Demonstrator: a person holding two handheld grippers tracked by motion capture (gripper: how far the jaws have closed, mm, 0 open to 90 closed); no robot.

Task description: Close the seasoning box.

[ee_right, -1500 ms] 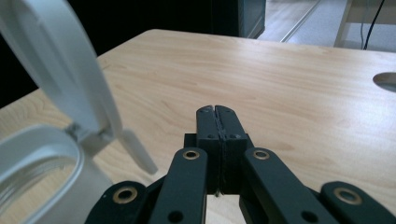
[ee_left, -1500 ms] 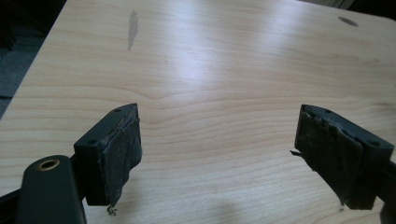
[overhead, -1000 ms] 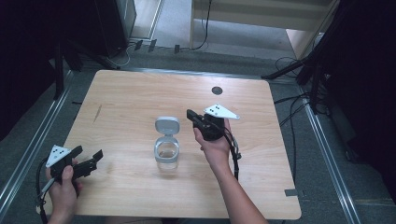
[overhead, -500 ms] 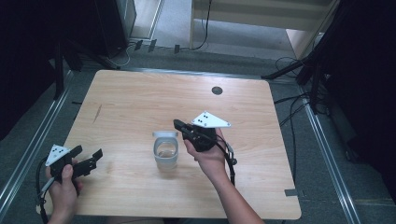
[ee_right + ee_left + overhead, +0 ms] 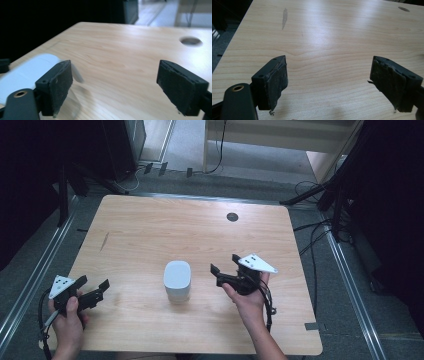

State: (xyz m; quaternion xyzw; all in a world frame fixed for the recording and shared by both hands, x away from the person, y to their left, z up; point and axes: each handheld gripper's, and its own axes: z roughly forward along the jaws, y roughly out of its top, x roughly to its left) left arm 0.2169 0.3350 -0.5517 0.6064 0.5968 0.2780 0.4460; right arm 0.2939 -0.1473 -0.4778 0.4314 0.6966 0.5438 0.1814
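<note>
A small clear container [image 5: 177, 281] with a pale grey lid lying flat on top stands in the middle of the wooden table [image 5: 150, 230]. My right gripper [image 5: 224, 265] is open a short way to its right, apart from it, jaws pointing left. In the right gripper view the blurred lid [image 5: 27, 71] sits behind the left jaw, and nothing is between the open jaws of the right gripper [image 5: 115, 87]. My left gripper [image 5: 93, 283] rests open near the front left corner. In the left gripper view the left gripper [image 5: 329, 82] has bare wood between its worn pads.
A round cable hole [image 5: 232, 217] lies in the table's far right part, also seen as the hole [image 5: 190, 40]. A dark streak [image 5: 104, 241] marks the left side. Metal rails and cables run on the floor around the table; dark stands rise at both far corners.
The container's lid, flipped back a second ago, now lies shut. My right gripper came left over the lid, then drew back to the right. The left gripper stayed put.
</note>
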